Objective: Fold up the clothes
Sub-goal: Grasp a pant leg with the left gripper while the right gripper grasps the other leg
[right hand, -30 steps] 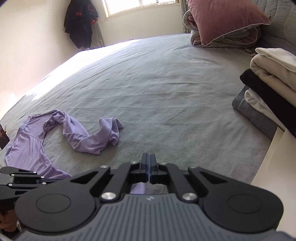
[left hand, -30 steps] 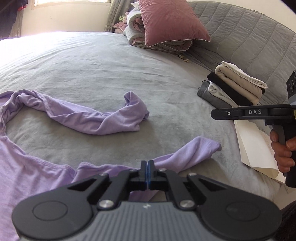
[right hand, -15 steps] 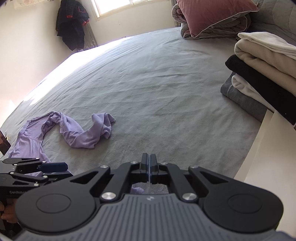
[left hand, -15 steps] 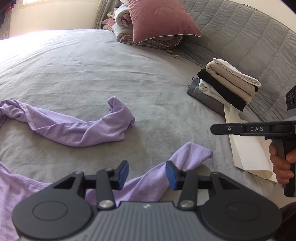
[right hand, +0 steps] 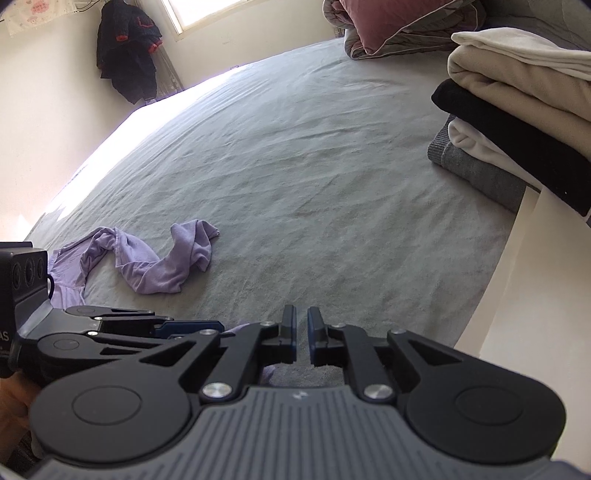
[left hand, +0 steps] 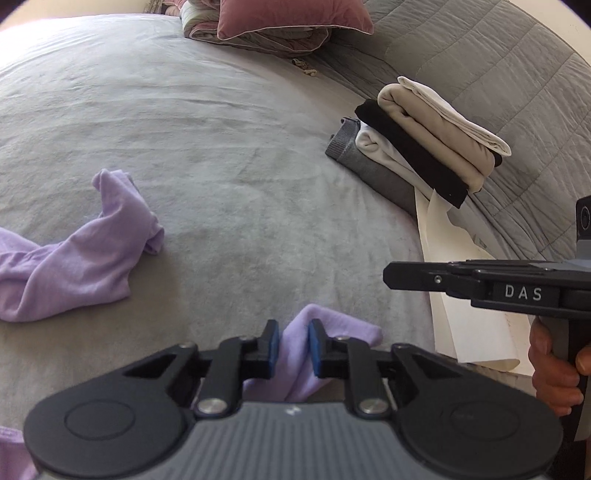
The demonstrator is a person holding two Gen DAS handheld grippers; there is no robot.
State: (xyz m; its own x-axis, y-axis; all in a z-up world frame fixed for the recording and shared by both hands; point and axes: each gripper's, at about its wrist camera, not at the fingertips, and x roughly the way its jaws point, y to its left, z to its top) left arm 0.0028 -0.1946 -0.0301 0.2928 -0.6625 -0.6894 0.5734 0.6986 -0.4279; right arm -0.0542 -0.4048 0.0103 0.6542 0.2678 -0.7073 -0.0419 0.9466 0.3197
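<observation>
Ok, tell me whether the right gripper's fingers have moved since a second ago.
Yes. The right gripper was shut a second ago; now its jaws stand slightly apart, with the grey bedspread visible between them.

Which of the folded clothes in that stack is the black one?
The black garment is third from the bottom, sandwiched between the white piece below and the beige one above.

A home bedroom: grey bed (right hand: 295, 155), pillow (left hand: 291, 16), hung coat (right hand: 127, 55).

Left tool (left hand: 292, 349) parted astride lilac sleeve (left hand: 325, 332), folded stack (left hand: 424, 147) beyond
</observation>
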